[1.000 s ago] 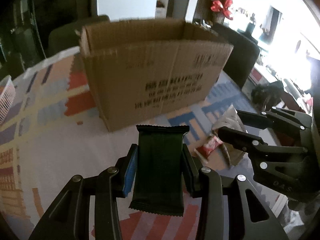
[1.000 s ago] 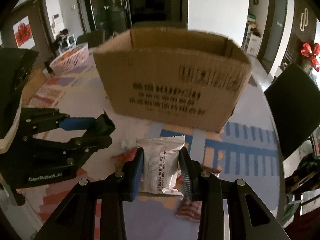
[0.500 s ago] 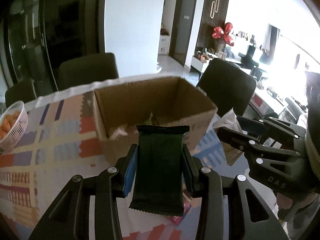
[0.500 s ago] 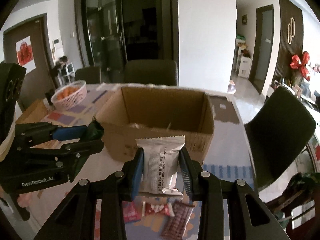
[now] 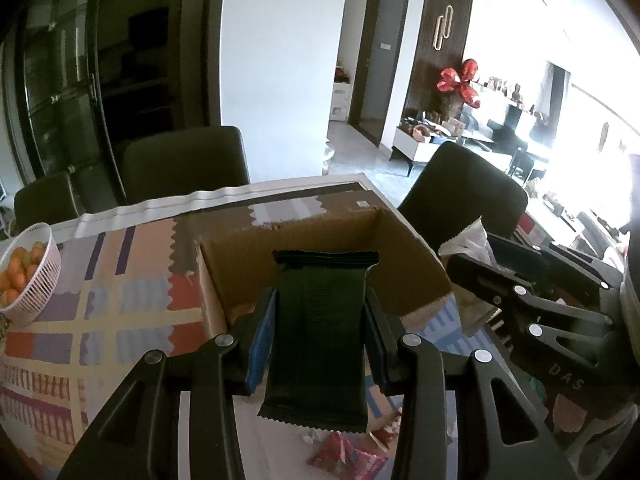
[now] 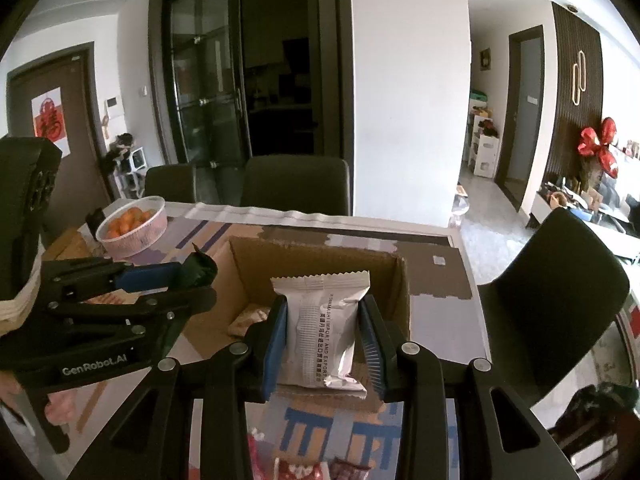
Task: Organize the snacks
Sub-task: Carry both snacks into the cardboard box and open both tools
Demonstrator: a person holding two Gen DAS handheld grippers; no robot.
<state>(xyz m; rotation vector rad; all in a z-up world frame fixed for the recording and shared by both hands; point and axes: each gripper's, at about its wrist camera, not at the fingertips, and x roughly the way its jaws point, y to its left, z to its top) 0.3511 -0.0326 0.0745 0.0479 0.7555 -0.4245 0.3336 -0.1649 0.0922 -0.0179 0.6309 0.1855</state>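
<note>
Snacks are in both of my grippers at once: my left gripper (image 5: 320, 336) is clenched on a dark green packet (image 5: 320, 336), standing upright at the lower middle of the left wrist view, and my right gripper (image 6: 322, 336) is clenched on a silver packet (image 6: 324, 332), upright at the lower middle of the right wrist view. Both hang over the near edge of the open cardboard box (image 6: 402, 292) on the bench (image 5: 120, 300), with the box mouth just beyond the packets. I judge the step in hand to be the carry to the box, near its end. At least one pale wrapped snack (image 6: 248, 320) already lies on the box floor, at its left side. More red packets (image 5: 344, 456) lie loose on the bench below my grippers, so the sorting is not finished. Next I would move each packet forward past the near wall, lower it inside, then spread the fingers, minding that my two grippers sit close together and could bump.
</note>
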